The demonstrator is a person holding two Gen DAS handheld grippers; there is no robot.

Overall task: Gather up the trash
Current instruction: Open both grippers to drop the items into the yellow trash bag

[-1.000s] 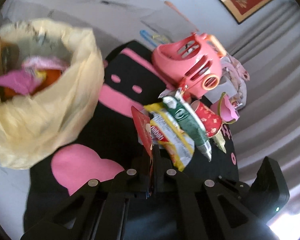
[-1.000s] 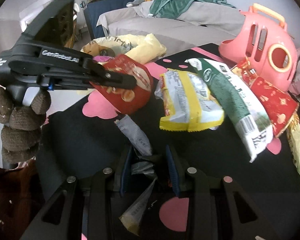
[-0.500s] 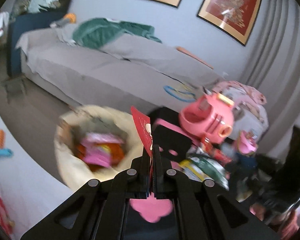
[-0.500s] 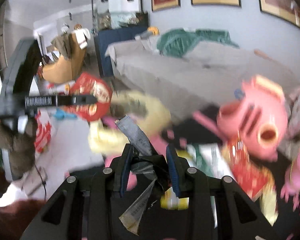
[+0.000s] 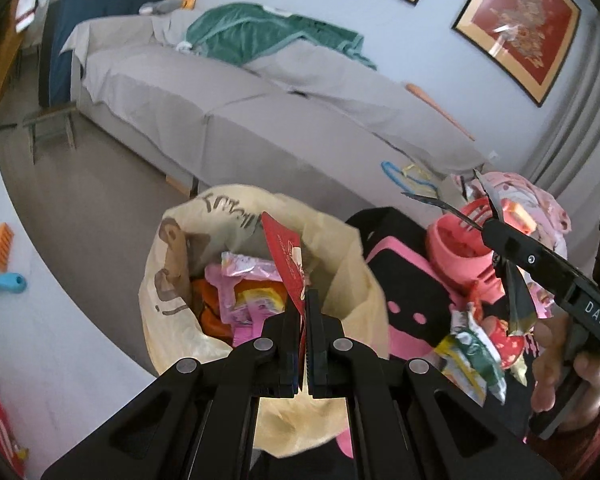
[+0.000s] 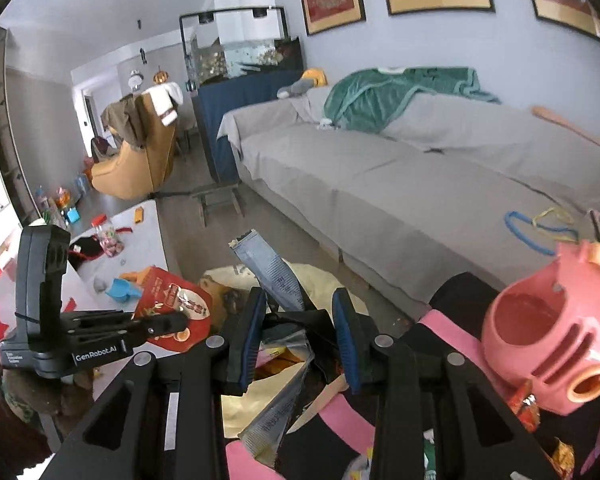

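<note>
My left gripper (image 5: 304, 300) is shut on a flat red snack packet (image 5: 285, 258) and holds it above the open yellow trash bag (image 5: 352, 292), which holds pink and orange wrappers. The same packet (image 6: 171, 308) and the left gripper (image 6: 179, 322) show in the right wrist view. My right gripper (image 6: 297, 334) is shut on a crumpled silver-grey wrapper (image 6: 269, 270), raised beside the bag (image 6: 320, 276). In the left wrist view it (image 5: 490, 228) holds the wrapper (image 5: 518, 296) to the right of the bag. Several wrappers (image 5: 474, 354) lie on the black and pink mat (image 5: 404, 276).
A pink plastic basket (image 6: 540, 332) stands on the mat at the right. A grey sofa (image 6: 400, 176) with a green blanket runs behind. A white low table (image 6: 139, 232) with toys is at the left. An orange chair (image 6: 139, 152) stands farther back.
Both grippers have lifted from the mat with their wrappers and swung left; the left gripper's red packet is now over the bag's opening, the right gripper close beside it.
</note>
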